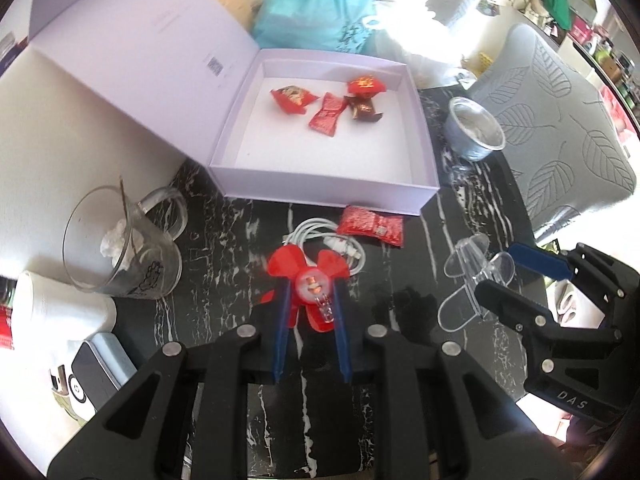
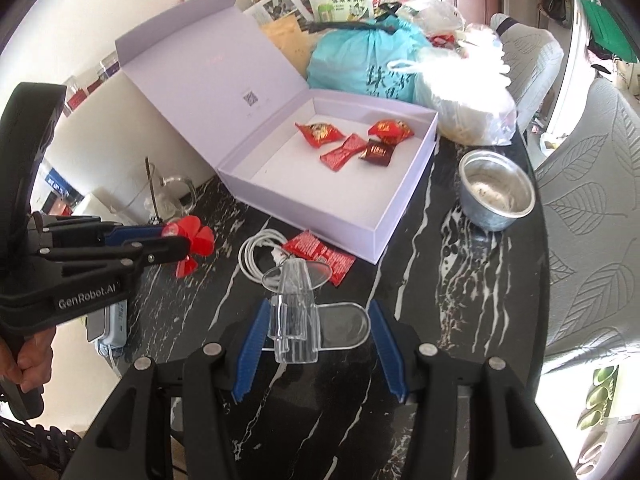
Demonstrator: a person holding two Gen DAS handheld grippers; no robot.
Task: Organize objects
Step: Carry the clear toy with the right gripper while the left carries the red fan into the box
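An open lilac box (image 1: 320, 196) (image 2: 376, 236) with several red sweets (image 1: 326, 114) (image 2: 344, 150) stands on the black marble table. My left gripper (image 1: 310, 292) is shut on a small red fan (image 1: 308, 276), also in the right wrist view (image 2: 192, 244). My right gripper (image 2: 316, 316) is open around a clear plastic piece (image 2: 298, 320), which also shows in the left wrist view (image 1: 468, 276). A red sachet (image 1: 370, 225) (image 2: 320, 256) and a coiled white cable (image 1: 320, 240) (image 2: 256, 256) lie in front of the box.
A glass mug (image 1: 116, 240) with tissue, a white cup (image 1: 52, 304) and a phone (image 1: 96, 368) are at left. A metal bowl (image 2: 496, 194) (image 1: 474, 128) stands right of the box. A teal bag (image 2: 360, 64) and plastic bags are behind. Grey cushioned chair (image 2: 592, 200) at right.
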